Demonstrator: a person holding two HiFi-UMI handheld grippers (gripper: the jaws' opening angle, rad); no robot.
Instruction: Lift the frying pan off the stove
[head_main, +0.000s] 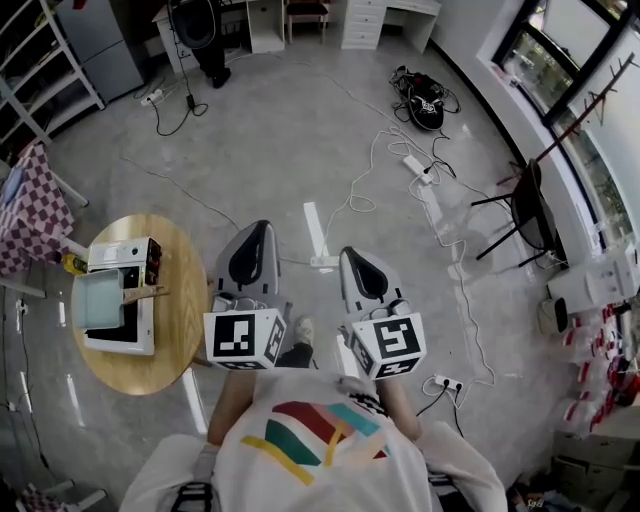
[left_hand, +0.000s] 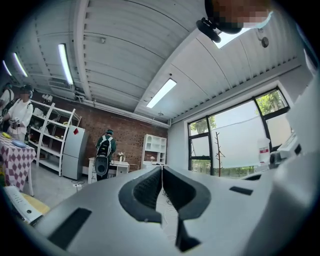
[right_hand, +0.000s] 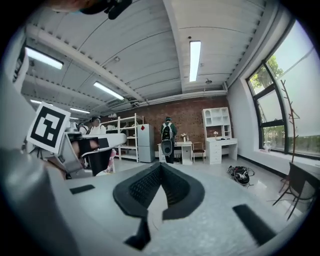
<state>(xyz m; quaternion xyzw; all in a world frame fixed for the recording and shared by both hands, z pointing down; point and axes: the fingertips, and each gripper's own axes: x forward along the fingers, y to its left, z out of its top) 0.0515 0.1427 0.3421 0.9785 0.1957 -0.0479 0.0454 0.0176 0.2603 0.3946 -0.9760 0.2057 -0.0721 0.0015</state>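
The frying pan (head_main: 100, 300) is a pale teal square pan with a wooden handle (head_main: 148, 293). It sits on a white stove (head_main: 125, 342) on a round wooden table (head_main: 180, 320) at the left of the head view. My left gripper (head_main: 262, 226) is shut and empty, held over the floor just right of the table. My right gripper (head_main: 350, 250) is beside it, further right, also shut on nothing. In the left gripper view the jaws (left_hand: 162, 169) meet and point level across the room. The right gripper view shows closed jaws (right_hand: 160, 165) and the left gripper's marker cube (right_hand: 47, 128).
Cables and a power strip (head_main: 415, 165) trail over the grey floor ahead. A black bag (head_main: 424, 100) lies further off and a black chair (head_main: 530, 210) stands at the right. A person with a backpack (right_hand: 167, 137) stands at a far desk. A checked cloth table (head_main: 30, 215) is left.
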